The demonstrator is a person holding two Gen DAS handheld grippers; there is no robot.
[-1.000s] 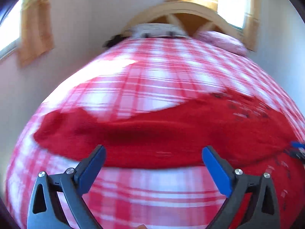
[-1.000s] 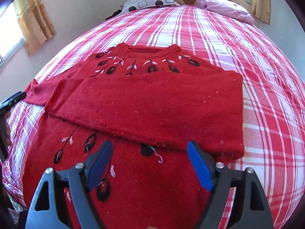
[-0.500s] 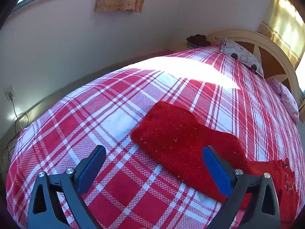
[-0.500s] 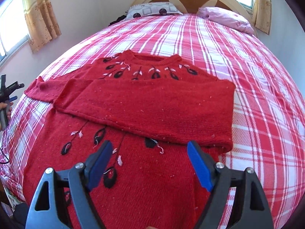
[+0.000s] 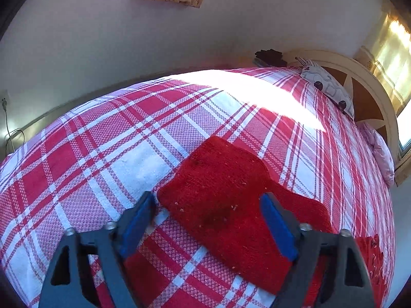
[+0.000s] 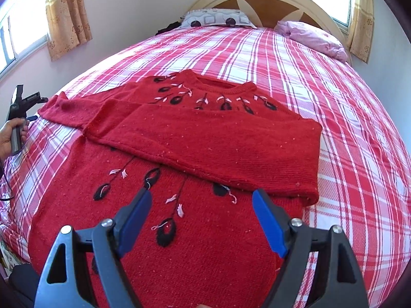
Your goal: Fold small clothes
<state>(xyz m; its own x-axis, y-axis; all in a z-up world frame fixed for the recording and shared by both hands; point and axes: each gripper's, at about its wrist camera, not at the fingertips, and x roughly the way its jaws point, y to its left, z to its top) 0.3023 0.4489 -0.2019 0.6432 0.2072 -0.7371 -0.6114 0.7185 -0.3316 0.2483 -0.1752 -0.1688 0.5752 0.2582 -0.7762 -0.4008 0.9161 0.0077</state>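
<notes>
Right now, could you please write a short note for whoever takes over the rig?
Left tool: jaws closing around the cuff of the outstretched sleeve; pads not yet pressing.
Right tool: open, empty, above the red sweater.
The sweater lies face up on the plaid bed.
Done: the other sleeve is folded across the chest.
Left: fold the outstretched sleeve in, then fold the body.

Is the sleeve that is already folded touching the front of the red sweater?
Touching. The right wrist view shows the folded sleeve lying flat across the chest of the red sweater, covering part of its embroidery, with no gap under it.
</notes>
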